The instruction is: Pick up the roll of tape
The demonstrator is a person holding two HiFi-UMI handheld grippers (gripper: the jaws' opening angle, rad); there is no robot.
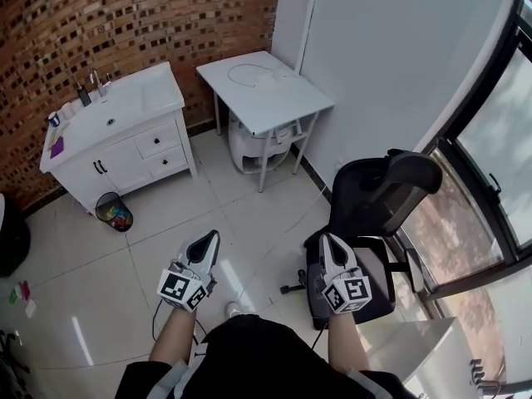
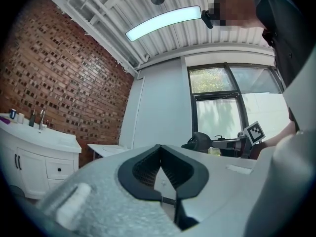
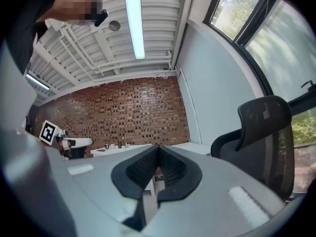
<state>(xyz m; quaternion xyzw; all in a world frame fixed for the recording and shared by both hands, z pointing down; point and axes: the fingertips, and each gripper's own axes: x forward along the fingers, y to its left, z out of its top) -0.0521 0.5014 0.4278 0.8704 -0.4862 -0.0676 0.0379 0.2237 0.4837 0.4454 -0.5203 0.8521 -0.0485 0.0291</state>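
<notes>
head view, left gripper (image 1: pixel 208 243), right gripper (image 1: pixel 327 244) closed

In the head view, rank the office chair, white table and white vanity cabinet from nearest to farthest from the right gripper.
1. Office chair: immediately beside the right gripper, on its right.
2. White table: ahead, upper middle of the view.
3. White vanity cabinet: ahead and far to the left.
</notes>
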